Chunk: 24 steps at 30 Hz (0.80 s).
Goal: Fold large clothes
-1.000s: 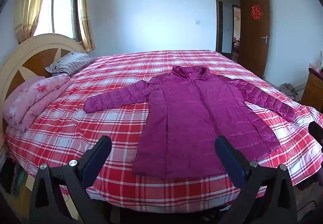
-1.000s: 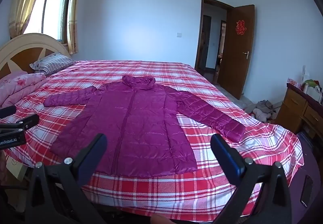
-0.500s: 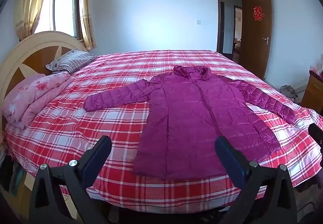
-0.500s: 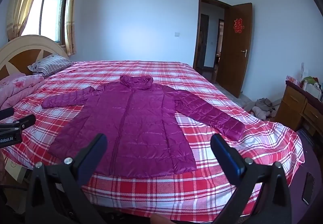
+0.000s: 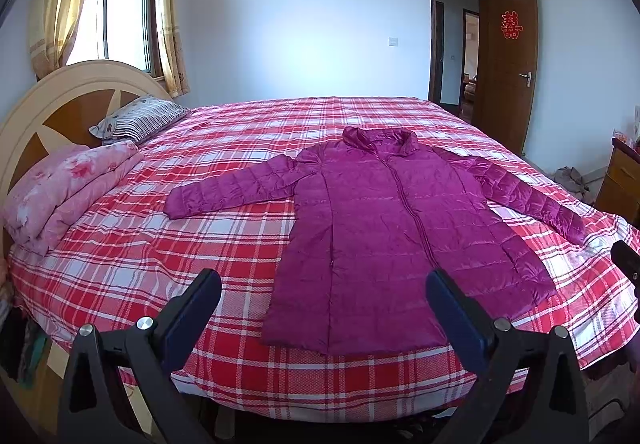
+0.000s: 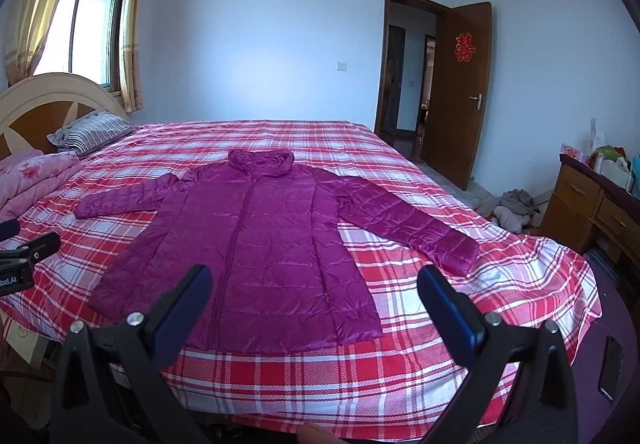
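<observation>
— Since a second ago, has anything shifted?

— Barely: both cameras have drifted a touch, so the purple coat [image 5: 384, 236] sits slightly lower in the left wrist view and slightly left in the right wrist view, but the coat itself has not moved on the bed [image 5: 168, 256].

— Where does it lie?

— Flat on the red plaid cover, front up and closed, collar toward the far wall, hem close to the near edge. Both sleeves are spread out, one pointing left toward the pink folded quilt [image 5: 68, 192] and striped pillow [image 5: 140, 118], the other pointing right toward the open door [image 6: 460, 92].

— And the tongs?

— The left gripper [image 5: 322, 304] has its two blue-padded fingers spread wide, nothing between them, hovering off the near edge of the bed over the hem. The right gripper [image 6: 314, 300] is likewise spread wide and holding nothing, also short of the coat [image 6: 248, 244]. Neither touches the fabric.

— Anything else nearby?

— A wooden dresser [image 6: 592, 204] stands at the right, with a heap of clothes [image 6: 510, 208] on the floor beside it.
</observation>
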### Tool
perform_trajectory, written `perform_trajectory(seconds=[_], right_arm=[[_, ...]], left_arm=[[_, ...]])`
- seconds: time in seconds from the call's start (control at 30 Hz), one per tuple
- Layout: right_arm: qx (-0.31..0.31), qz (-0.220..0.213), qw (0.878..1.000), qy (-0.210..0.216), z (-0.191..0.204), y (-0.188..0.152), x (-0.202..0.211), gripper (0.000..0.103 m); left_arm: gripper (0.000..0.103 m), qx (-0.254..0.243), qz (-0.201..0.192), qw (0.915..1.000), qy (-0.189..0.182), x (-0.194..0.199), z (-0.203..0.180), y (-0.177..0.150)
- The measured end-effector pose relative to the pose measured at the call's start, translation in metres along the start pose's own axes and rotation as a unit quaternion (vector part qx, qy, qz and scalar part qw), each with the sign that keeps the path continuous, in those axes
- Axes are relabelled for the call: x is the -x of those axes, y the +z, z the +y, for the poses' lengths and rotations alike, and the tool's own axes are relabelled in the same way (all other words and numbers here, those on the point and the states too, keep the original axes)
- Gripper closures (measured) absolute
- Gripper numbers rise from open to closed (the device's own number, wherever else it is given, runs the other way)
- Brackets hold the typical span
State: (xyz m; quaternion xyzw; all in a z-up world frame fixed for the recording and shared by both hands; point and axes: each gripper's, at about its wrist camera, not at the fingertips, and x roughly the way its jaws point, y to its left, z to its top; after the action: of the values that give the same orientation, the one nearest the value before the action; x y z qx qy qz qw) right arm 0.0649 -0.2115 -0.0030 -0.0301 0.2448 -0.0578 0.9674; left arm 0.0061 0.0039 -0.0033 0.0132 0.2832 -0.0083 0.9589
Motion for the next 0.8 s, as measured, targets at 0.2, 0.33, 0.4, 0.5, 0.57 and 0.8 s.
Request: perform_trajectory(seconds=[0.2,0.33,0.4,0.5,0.57,0.8], right_arm=[[0.000,0.007,1.000,0.004,0.0012,-0.0020,-0.0030,0.000],[-0.003,0.009,1.000,0.003,-0.0008,-0.0026,-0.0039,0.000],[-0.005,0.010,1.000,0.003,-0.0018,-0.0027,-0.0044,0.000],[-0.006,0.010,1.000,0.001,-0.0031,-0.0030,-0.0051,0.000],[-0.007,0.011,1.000,0.002,-0.0031,-0.0032,-0.0058,0.000],[-0.007,0.014,1.000,0.001,-0.0051,-0.0042,-0.0080,0.000]], left_arm=[[0.001,0.000,0.001,1.0000,-0.001,-0.0012,-0.0003,-0.0012],[0.001,-0.001,0.002,1.0000,-0.002,-0.0014,-0.0015,-0.0018],[0.001,-0.002,0.001,1.0000,-0.002,-0.0012,-0.0018,-0.0016],[0.001,-0.002,0.001,1.0000,-0.003,-0.0016,-0.0026,-0.0016],[0.001,-0.001,0.002,1.0000,-0.003,-0.0018,-0.0022,-0.0018],[0.001,0.000,0.002,1.0000,-0.003,-0.0020,-0.0011,-0.0016]])
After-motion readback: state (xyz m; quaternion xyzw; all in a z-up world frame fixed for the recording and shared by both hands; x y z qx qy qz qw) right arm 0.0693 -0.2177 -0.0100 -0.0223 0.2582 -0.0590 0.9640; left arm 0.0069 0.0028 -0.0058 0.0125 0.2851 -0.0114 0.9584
